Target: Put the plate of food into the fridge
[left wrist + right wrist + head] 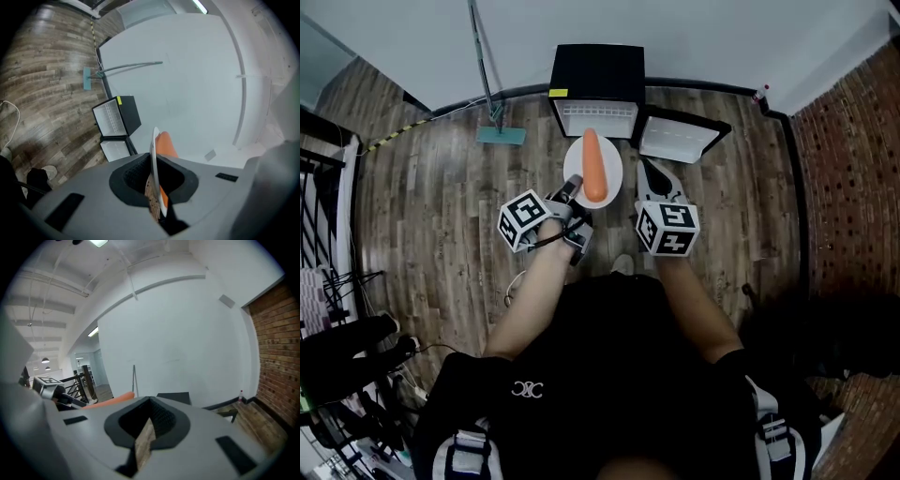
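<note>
1. Left gripper view: the left claw pinches the rim of the white plate, which is seen edge-on with an orange carrot lying on it.
2. Head view: the plate is held above the wooden floor, just in front of the open black fridge. The fridge door stands open to the right.
3. The right claw is pressed together with nothing in it, just beside the plate.

Left claw pinches the plate; right claw closed, empty.
</note>
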A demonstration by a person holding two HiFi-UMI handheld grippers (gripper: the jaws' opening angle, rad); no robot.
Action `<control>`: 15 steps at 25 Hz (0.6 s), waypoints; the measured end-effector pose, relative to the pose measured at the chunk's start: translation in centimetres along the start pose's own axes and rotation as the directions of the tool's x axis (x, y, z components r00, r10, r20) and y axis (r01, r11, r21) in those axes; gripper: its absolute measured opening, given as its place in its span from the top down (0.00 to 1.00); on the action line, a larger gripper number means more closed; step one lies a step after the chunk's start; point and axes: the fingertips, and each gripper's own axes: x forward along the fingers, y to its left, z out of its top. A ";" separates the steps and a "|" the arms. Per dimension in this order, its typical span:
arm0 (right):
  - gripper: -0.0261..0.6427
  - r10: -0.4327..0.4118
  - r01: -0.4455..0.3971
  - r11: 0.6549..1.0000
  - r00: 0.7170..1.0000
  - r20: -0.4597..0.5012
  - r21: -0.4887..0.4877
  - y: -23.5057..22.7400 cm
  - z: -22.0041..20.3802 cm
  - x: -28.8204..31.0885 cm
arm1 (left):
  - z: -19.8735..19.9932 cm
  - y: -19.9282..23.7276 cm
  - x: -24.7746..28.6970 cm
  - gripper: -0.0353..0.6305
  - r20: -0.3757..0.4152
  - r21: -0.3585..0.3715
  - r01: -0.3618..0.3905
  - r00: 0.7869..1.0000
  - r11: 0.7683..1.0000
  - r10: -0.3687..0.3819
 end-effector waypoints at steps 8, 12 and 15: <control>0.94 0.040 -0.040 0.999 0.999 0.007 -0.004 -0.3 -0.2 1.1 | 0.3 1.5 0.2 0.91 0.023 -0.020 -0.012 1.000 1.000 0.013; 0.94 0.036 -0.035 0.999 0.999 -0.016 0.017 -4.1 1.1 4.6 | 1.3 0.6 5.2 0.91 0.006 -0.032 -0.036 0.999 0.999 0.037; 0.94 0.031 -0.030 0.999 0.999 -0.029 0.026 -5.7 1.7 7.8 | 3.1 0.4 8.5 0.91 -0.012 -0.037 -0.039 0.999 0.999 0.038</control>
